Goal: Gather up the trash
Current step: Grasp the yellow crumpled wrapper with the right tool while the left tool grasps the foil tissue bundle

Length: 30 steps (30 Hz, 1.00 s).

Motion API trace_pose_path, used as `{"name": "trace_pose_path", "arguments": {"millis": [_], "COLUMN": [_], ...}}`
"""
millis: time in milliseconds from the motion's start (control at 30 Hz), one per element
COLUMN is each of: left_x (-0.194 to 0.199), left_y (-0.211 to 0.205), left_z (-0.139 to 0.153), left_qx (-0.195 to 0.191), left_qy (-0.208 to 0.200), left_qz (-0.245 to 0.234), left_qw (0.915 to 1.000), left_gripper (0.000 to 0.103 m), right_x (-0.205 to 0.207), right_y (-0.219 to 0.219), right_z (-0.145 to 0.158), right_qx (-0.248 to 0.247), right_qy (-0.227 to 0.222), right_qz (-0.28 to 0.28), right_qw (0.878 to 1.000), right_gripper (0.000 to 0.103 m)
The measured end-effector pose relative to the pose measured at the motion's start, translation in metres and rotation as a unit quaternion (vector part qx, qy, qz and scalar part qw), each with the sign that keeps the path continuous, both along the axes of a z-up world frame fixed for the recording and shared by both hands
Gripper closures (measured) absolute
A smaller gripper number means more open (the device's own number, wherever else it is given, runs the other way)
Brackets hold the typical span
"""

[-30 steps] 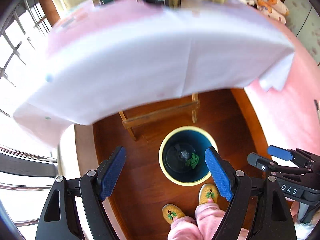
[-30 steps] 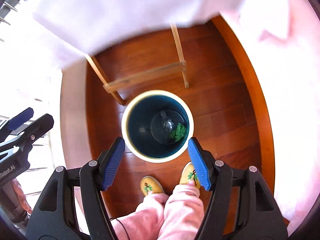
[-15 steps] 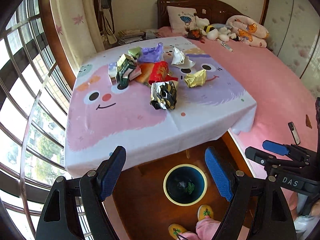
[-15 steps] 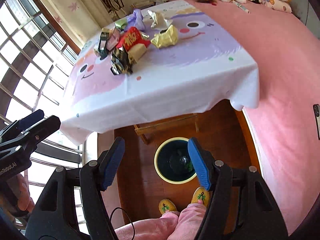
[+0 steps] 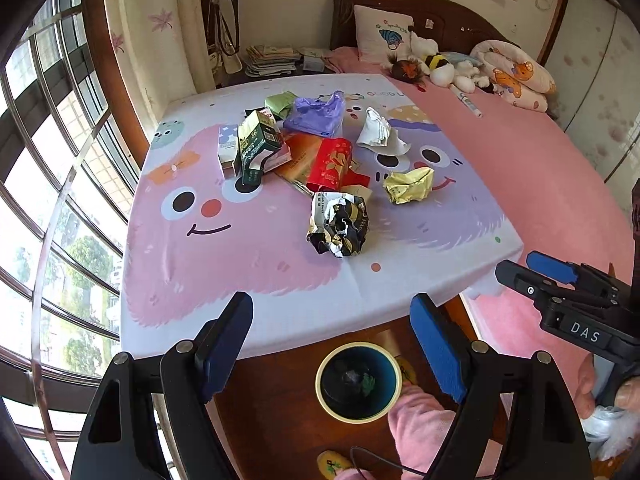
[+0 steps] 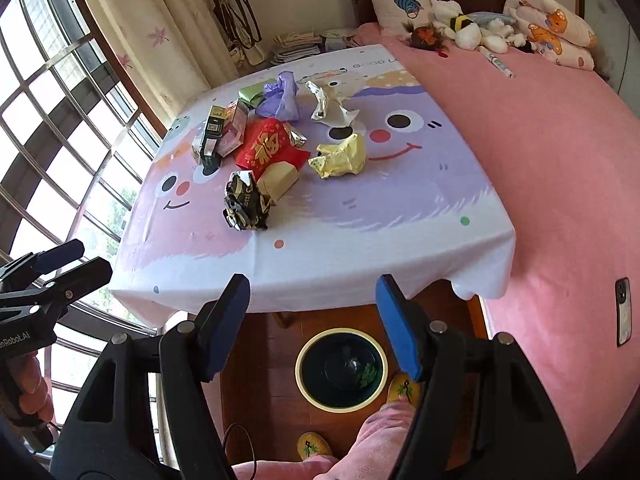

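Note:
Several pieces of trash lie on a table with a cartoon cloth (image 5: 192,264) (image 6: 360,248): a crumpled black-and-gold wrapper (image 5: 339,225) (image 6: 244,200) nearest me, a yellow wrapper (image 5: 408,186) (image 6: 340,156), a red packet (image 5: 332,162) (image 6: 266,146), a purple bag (image 5: 316,114) (image 6: 280,96), a white wrapper (image 5: 380,132) (image 6: 328,106) and a green carton (image 5: 252,144) (image 6: 212,132). A round bin (image 5: 358,384) (image 6: 341,368) stands on the floor below the table's near edge, with a green scrap inside. My left gripper (image 5: 332,332) and right gripper (image 6: 312,316) hang open and empty above the bin.
A pink bed (image 5: 540,168) (image 6: 560,152) with soft toys and a pillow runs along the right. A phone (image 6: 623,311) lies on it. Barred windows (image 5: 48,200) fill the left. A person's pink-trousered legs and slippers (image 6: 314,446) stand by the bin.
Both grippers rose from close above the bin, under the table's edge, to above table height. The tabletop and its trash came into view. Both stayed open.

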<state>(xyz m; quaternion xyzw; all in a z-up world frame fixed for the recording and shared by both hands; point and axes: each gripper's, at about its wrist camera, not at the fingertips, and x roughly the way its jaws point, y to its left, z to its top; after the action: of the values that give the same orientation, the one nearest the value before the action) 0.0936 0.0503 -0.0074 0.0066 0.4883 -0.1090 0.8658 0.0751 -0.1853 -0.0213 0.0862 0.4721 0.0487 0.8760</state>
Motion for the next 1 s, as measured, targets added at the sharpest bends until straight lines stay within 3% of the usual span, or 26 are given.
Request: {"name": "trace_pose_path", "arguments": {"millis": [233, 533, 700, 833, 1000], "left_x": [0.076, 0.165, 0.185, 0.193, 0.197], "left_y": [-0.029, -0.057, -0.062, -0.061, -0.058], "left_z": [-0.042, -0.101, -0.123, -0.137, -0.148], "left_qx": [-0.010, -0.029, -0.026, -0.016, -0.007], "left_qy": [0.051, 0.128, 0.150, 0.164, 0.176], "left_qz": [0.070, 0.179, 0.223, 0.239, 0.251], "left_qw": [0.9962, 0.9751, 0.9629, 0.9571, 0.9520], "left_gripper": [0.021, 0.021, 0.022, 0.033, 0.041], "right_x": [0.100, 0.227, 0.263, 0.267, 0.268], "right_y": [-0.024, -0.061, -0.057, -0.039, -0.021], "right_z": [-0.034, -0.084, -0.096, -0.097, -0.109], "right_qx": [0.001, 0.012, -0.009, -0.031, -0.050], "right_qy": [0.017, 0.070, 0.062, 0.043, 0.045], "right_qz": [0.054, 0.146, 0.251, 0.332, 0.387], "right_qw": [0.998, 0.987, 0.966, 0.942, 0.920], "right_gripper": [0.040, 0.040, 0.040, 0.040, 0.040]}}
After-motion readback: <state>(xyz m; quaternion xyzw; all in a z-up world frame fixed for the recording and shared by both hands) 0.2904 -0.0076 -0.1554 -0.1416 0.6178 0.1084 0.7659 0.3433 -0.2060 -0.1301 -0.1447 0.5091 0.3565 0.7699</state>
